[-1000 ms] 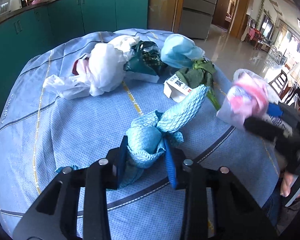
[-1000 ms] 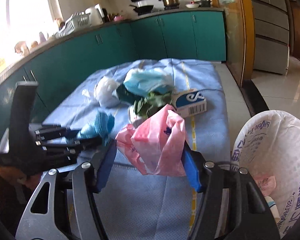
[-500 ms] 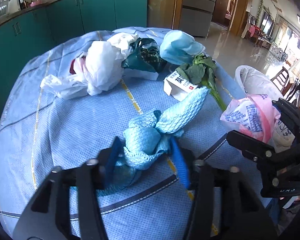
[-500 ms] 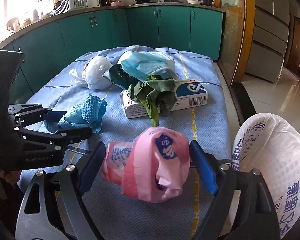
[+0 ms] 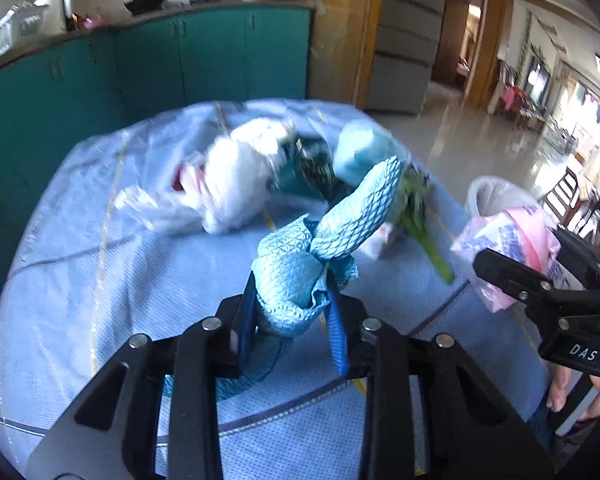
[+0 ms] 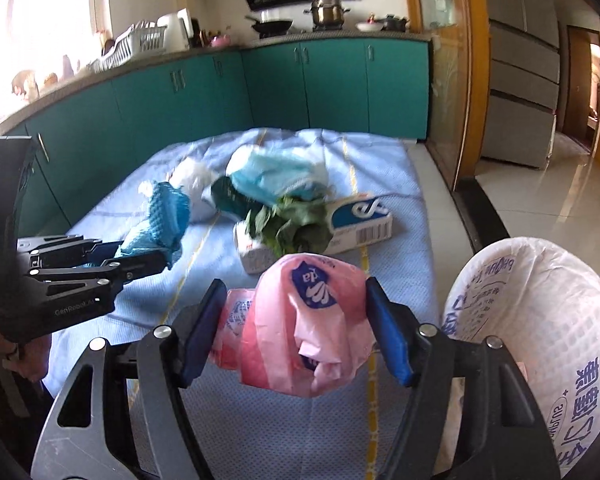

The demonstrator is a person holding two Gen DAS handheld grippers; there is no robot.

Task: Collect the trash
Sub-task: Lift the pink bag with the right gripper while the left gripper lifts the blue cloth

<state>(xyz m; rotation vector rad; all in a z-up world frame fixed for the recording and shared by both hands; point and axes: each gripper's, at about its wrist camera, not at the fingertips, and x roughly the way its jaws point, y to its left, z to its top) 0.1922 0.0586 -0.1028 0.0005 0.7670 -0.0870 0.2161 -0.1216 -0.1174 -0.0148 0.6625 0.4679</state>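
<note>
My left gripper point(image 5: 294, 312) is shut on a light blue mesh cloth point(image 5: 320, 240) and holds it lifted above the blue tablecloth point(image 5: 80, 300). It also shows in the right wrist view point(image 6: 156, 224). My right gripper point(image 6: 292, 332) is shut on a pink plastic bag point(image 6: 308, 320), held beside the white-lined trash bin point(image 6: 540, 320). The pink bag point(image 5: 508, 248) and the bin point(image 5: 496, 196) also show at the right of the left wrist view.
On the table lie a white plastic bag point(image 5: 236, 184), a dark green wrapper point(image 5: 312, 168), a light blue bag point(image 6: 276, 172), green leaves point(image 6: 292, 228) and a blue-and-white carton point(image 6: 360, 220). Teal cabinets point(image 6: 260, 92) stand behind.
My left gripper has closed on the mesh cloth and lifted it off the table. My right gripper still holds the pink bag, now slightly closer to the bin.
</note>
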